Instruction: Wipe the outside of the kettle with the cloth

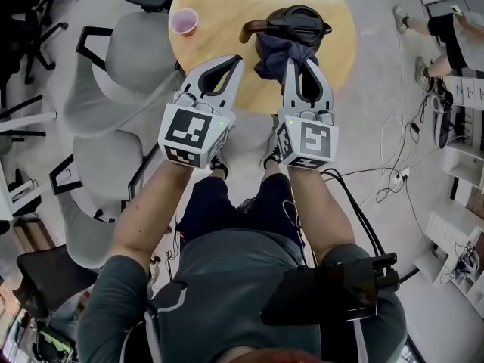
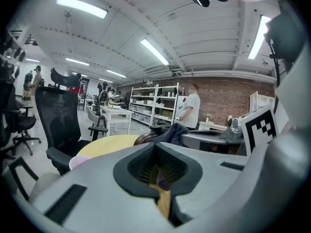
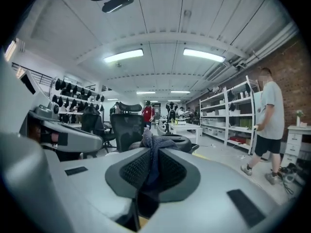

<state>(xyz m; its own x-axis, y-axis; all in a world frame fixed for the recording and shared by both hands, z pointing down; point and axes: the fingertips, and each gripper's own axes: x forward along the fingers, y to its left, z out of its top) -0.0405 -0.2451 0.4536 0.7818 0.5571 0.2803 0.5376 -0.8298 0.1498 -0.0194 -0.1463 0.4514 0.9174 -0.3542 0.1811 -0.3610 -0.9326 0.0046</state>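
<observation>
Person: seen from above in a grey shirt and dark shorts, with a black device (image 1: 325,293) at the chest. Both forearms reach forward toward the round wooden tabletop (image 1: 227,2).
Chairs (image 1: 125,59): pale grey, standing on the floor at the far left, just beside the tabletop's edge.
Cup (image 1: 184,21): pink, upright on the tabletop's left rim, well apart from the kettle (image 1: 299,21).
Left gripper (image 1: 233,60): its fingers (image 1: 194,76) are pressed together at the tips and grip nothing. The tips point toward the brown handle (image 1: 253,29) and stop just short of it. Its own view shows only a thin slit of yellow tabletop between the fingers.
Cloth (image 1: 271,55): dark blue and bunched, lying against the kettle's near side below the lid. Its lower end is caught in the right gripper (image 1: 296,60).
Right gripper: its fingers (image 1: 321,85) are clamped on the cloth, and in its own view the fabric runs up between them to the kettle just beyond.
Kettle: black and upright, near the tabletop's right front edge, with its handle to the left and its spout to the right.
Bystander (image 1: 446,32): bare legs and shoes at the upper right, standing on the floor near loose cables (image 1: 393,169).
</observation>
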